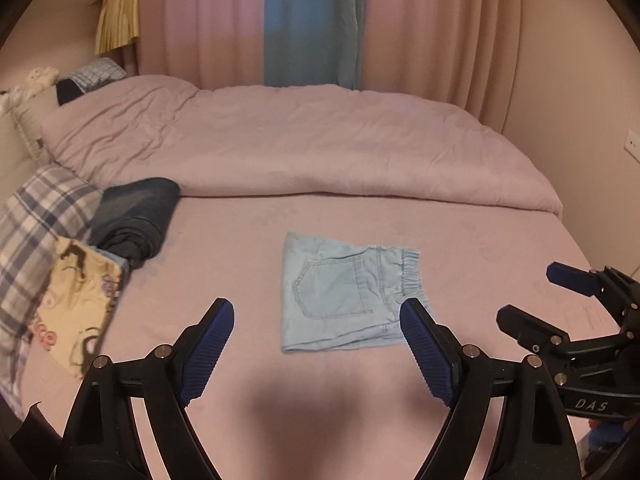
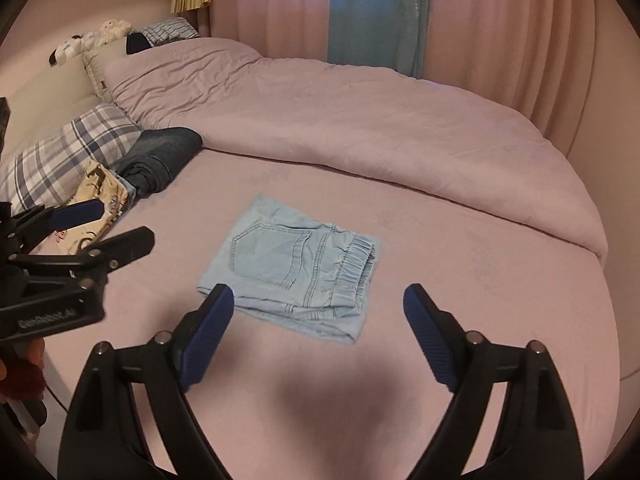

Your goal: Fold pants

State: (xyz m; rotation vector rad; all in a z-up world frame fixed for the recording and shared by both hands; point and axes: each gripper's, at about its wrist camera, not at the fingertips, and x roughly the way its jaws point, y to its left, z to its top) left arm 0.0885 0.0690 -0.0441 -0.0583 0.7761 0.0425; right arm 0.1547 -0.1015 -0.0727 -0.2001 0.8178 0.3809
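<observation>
Light blue denim pants (image 1: 344, 294) lie folded into a small rectangle on the pink bed sheet (image 1: 320, 408), back pocket up, elastic waistband to the right. They also show in the right wrist view (image 2: 294, 266). My left gripper (image 1: 318, 322) is open and empty, held above the sheet just in front of the pants. My right gripper (image 2: 320, 312) is open and empty, in front of the pants' near edge. Each gripper shows in the other's view: the right one (image 1: 532, 296) at the right edge, the left one (image 2: 120, 224) at the left edge.
A pink duvet (image 1: 300, 144) is bunched across the far half of the bed. A plaid pillow (image 1: 36, 232), a dark folded garment (image 1: 136, 216) and a cream patterned cloth (image 1: 76, 304) lie at the left. Curtains (image 1: 312, 20) hang behind; a wall stands at the right.
</observation>
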